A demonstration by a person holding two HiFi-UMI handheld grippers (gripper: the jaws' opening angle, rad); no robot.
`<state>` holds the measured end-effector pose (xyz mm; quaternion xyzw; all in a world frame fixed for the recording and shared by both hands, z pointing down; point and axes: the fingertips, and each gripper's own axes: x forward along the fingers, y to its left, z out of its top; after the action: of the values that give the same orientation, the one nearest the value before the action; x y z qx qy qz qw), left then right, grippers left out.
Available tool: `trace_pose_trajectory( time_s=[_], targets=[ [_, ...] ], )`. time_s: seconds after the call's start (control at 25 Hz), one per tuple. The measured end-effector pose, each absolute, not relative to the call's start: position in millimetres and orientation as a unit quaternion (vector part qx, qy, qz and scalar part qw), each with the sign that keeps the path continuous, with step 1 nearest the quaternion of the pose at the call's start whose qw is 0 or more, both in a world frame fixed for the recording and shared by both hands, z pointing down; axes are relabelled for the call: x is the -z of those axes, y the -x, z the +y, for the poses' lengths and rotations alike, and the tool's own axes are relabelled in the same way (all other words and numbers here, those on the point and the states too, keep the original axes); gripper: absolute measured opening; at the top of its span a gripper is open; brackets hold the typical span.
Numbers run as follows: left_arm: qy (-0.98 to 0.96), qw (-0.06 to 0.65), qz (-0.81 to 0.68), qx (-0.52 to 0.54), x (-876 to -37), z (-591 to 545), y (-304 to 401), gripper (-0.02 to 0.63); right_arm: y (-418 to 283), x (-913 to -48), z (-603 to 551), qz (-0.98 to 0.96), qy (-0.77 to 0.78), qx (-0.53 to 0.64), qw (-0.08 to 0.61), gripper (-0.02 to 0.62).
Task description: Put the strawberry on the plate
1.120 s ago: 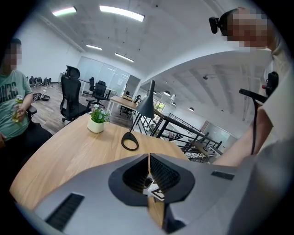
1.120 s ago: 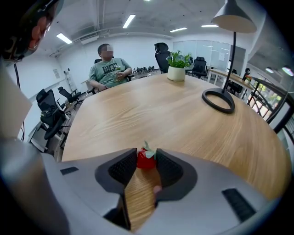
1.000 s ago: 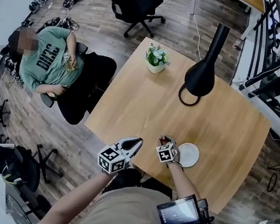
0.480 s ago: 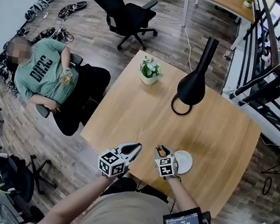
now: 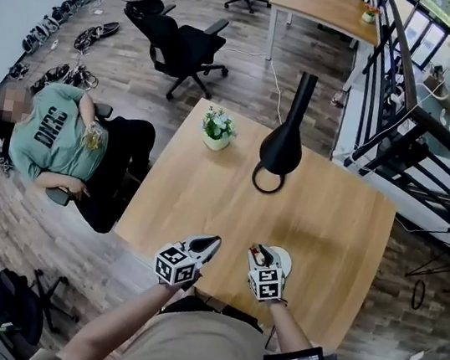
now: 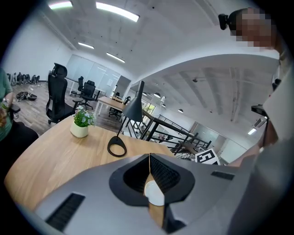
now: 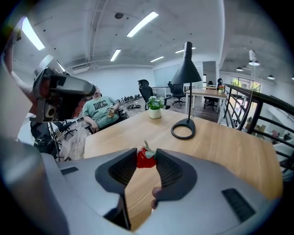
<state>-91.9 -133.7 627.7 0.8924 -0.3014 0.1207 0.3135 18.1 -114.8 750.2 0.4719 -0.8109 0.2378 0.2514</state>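
Note:
A red strawberry (image 7: 146, 159) with a green leaf sits between the pads of my right gripper (image 7: 146, 154), which is shut on it a little above the wooden table (image 5: 321, 216). In the head view the right gripper (image 5: 259, 251) is at the near table edge, and its tip is by the left rim of a small white plate (image 5: 283, 260) that it partly hides. My left gripper (image 5: 213, 240) hovers to the left of it with its jaws shut and nothing held. In the left gripper view the plate (image 6: 155, 193) shows under the shut left gripper (image 6: 149, 156).
A black desk lamp (image 5: 281, 146) with a ring base stands mid-table, and a small potted plant (image 5: 216, 127) at the far left corner. A person (image 5: 49, 143) sits on a chair left of the table. Black office chairs (image 5: 183, 41) stand behind. A railing (image 5: 418, 138) runs at the right.
The head view has tilted and shows more of the room. My right gripper, still holding the strawberry, now covers more of the plate. The left gripper stays shut beside it.

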Motion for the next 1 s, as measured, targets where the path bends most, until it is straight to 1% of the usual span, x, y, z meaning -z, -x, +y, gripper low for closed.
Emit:
trace_pose_trajectory(
  time_s=[0.24,0.64,0.84,1.0],
  targets=[
    [-0.904,0.3,-0.277,-0.123,-625.6,-135.5,63.2,0.003,-72.6,-739.0,-108.7,-0.797,-0.51,-0.216,0.241,0.137],
    [-0.915,0.292,-0.248,-0.128,-621.3,-125.3,24.5,0.003,-150.0,-725.3,-79.5,-0.759,-0.566,-0.217,0.237,0.137],
    [-0.919,0.288,-0.237,-0.129,-617.9,-121.8,3.0,0.003,-178.6,-714.5,-70.8,-0.748,-0.585,-0.209,0.232,0.137],
    [-0.915,0.298,-0.235,-0.139,-625.0,-112.1,-7.1,0.003,-188.1,-716.3,-56.9,-0.746,-0.585,-0.215,0.234,0.135]
  ],
)
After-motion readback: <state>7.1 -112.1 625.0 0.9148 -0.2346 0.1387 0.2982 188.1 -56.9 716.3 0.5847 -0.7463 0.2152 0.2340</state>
